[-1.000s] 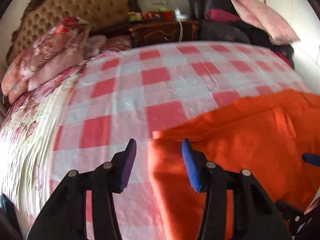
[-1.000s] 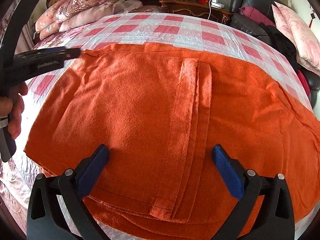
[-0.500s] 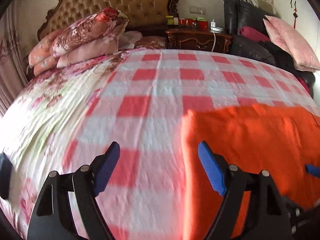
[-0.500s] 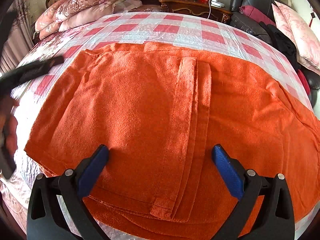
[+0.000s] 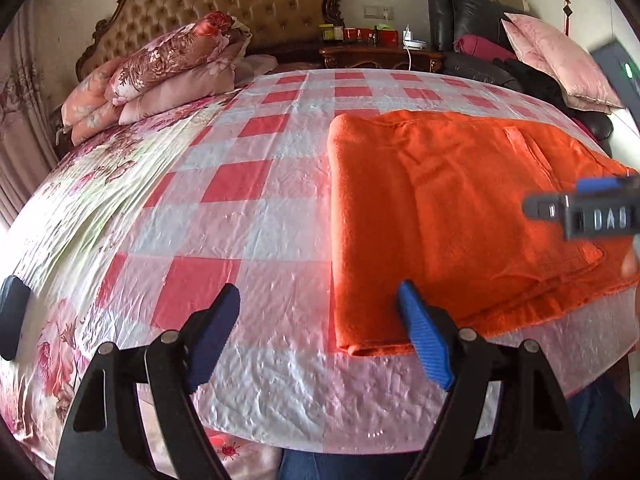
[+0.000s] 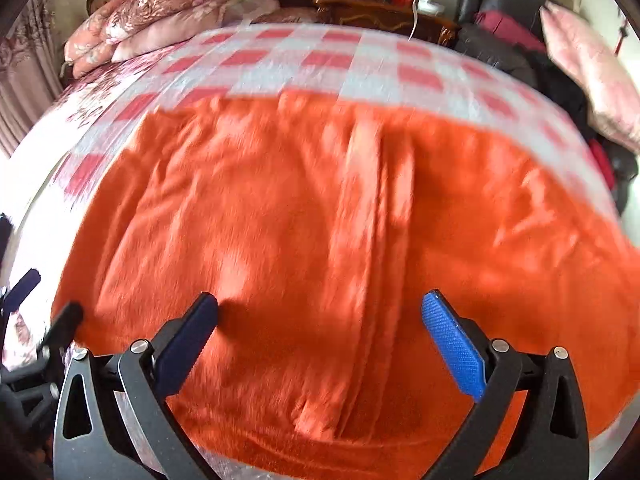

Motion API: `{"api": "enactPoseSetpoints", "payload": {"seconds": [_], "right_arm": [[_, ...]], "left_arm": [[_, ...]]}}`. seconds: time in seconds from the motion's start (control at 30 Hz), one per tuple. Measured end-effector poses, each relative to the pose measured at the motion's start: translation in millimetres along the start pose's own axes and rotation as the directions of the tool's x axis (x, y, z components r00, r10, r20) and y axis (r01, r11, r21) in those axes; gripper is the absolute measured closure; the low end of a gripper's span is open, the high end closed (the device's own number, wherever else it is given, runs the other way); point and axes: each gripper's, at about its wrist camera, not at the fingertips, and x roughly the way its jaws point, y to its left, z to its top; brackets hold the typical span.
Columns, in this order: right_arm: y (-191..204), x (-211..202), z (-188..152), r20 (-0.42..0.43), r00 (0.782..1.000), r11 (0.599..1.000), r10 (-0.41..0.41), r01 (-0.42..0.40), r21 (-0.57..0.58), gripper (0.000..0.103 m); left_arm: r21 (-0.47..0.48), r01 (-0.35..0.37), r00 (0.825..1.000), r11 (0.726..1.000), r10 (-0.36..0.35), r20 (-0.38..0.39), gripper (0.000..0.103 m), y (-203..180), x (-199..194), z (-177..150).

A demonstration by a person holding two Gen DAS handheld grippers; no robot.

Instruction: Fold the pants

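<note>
You've got one fold in: the orange pants [image 5: 432,208] lie doubled on the checked cover [image 5: 240,184] at the near edge of the bed, at least one more fold to go. Left gripper [image 5: 320,336] spread, empty, now clear of the left edge it sat over a second ago. Right gripper [image 6: 320,340] spread, empty, above the pants, blurred

1 orange pants [image 5: 440,216], 2 grippers: left [image 5: 320,340], right [image 6: 320,340], 1 bed [image 5: 240,240], 1 nightstand [image 5: 380,56].
</note>
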Motion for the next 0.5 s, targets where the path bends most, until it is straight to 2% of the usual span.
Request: {"api": "enactPoseSetpoints", "payload": {"seconds": [0.1,0.13,0.23,0.33,0.4,0.5], "right_arm": [[12.9,-11.2,29.3,0.056,0.997,0.998,0.045,-0.043,-0.042,0.006],[21.2,-9.7,42.5,0.067,0.997,0.997,0.037,-0.032,-0.077,0.006],[30.9,14.4,63.9,0.058,0.993,0.985,-0.104,0.111,-0.132,0.006],[23.3,37.8,67.5,0.009,0.986,0.978,-0.164,0.164,-0.131,0.006],[14.1,39.0,65.5,0.019,0.991,0.986,-0.129,0.13,-0.106,0.005],[2.4,26.1,58.4,0.016,0.991,0.989,-0.136,0.137,-0.054,0.005]], "left_arm": [[-0.021,0.006,1.0,1.0,-0.006,0.005,0.022,2.0,0.0,-1.3],[-0.026,0.008,1.0,1.0,-0.008,0.003,0.02,2.3,0.8,-0.7],[-0.034,-0.003,1.0,0.999,0.003,0.003,0.018,3.4,1.5,0.6],[-0.038,-0.009,1.0,0.999,0.009,0.008,0.018,2.2,0.3,-0.8],[-0.046,-0.004,1.0,0.999,0.004,0.013,0.018,3.1,0.2,-2.0],[-0.049,0.004,1.0,0.999,-0.004,0.008,0.017,4.2,0.8,-1.1]]}}
